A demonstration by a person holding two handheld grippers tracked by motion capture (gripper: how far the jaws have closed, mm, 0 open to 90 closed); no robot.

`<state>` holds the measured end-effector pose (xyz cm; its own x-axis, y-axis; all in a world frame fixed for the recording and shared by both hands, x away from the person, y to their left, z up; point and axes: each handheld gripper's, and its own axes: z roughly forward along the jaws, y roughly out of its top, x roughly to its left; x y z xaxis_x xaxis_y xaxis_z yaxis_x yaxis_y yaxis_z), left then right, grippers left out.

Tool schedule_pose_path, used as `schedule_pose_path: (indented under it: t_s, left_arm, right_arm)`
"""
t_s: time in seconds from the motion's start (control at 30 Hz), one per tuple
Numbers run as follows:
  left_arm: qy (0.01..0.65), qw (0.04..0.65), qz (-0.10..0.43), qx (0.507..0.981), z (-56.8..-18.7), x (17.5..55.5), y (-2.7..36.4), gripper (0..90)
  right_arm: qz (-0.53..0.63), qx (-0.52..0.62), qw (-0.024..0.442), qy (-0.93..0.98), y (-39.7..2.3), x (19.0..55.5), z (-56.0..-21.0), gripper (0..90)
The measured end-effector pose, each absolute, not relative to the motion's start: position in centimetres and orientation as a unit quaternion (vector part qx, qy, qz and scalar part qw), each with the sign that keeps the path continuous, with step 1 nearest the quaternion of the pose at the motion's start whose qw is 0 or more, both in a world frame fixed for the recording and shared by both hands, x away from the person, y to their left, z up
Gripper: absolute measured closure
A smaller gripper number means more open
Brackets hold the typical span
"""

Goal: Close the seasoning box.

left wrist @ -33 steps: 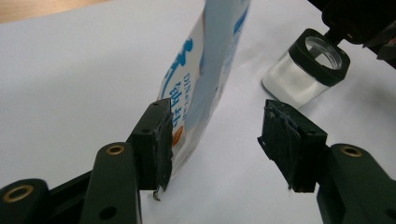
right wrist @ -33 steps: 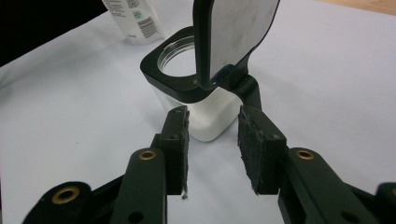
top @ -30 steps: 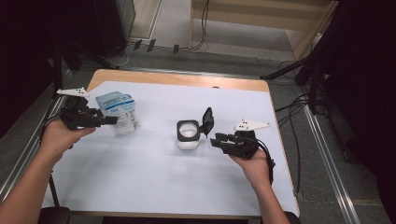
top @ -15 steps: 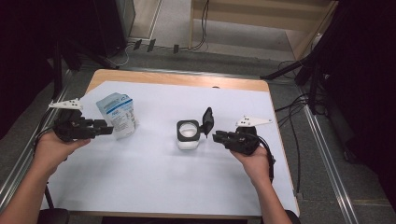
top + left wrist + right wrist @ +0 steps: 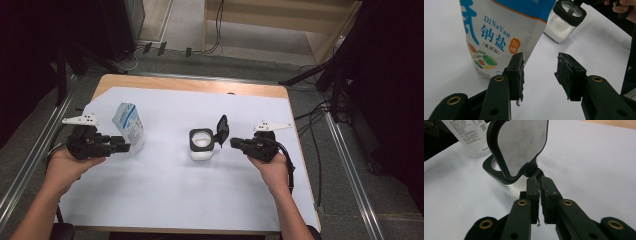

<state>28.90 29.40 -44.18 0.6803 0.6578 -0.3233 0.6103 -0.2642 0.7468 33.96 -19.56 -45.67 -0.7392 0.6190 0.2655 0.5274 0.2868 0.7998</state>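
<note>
Closing within the last moment, the right gripper (image 5: 234, 143) has its jaws together at the hinge of the jar (image 5: 201, 144)'s raised lid (image 5: 522, 146), mid-frame. The left gripper (image 5: 126, 147), jaws apart and narrowing on nothing, has slid the salt bag (image 5: 129, 125) lower left; pouring likely follows.
</note>
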Motion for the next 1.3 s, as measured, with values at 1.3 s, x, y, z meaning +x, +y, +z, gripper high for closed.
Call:
schedule_pose_path:
  t_s: [1.3]
  left_arm:
    - [0.354,0.46,0.0,0.814,-44.9,26.8,25.7,64.9]
  right_arm:
    - [0.487,0.359,0.047,0.795,-18.6,36.6,-43.4,90.0]
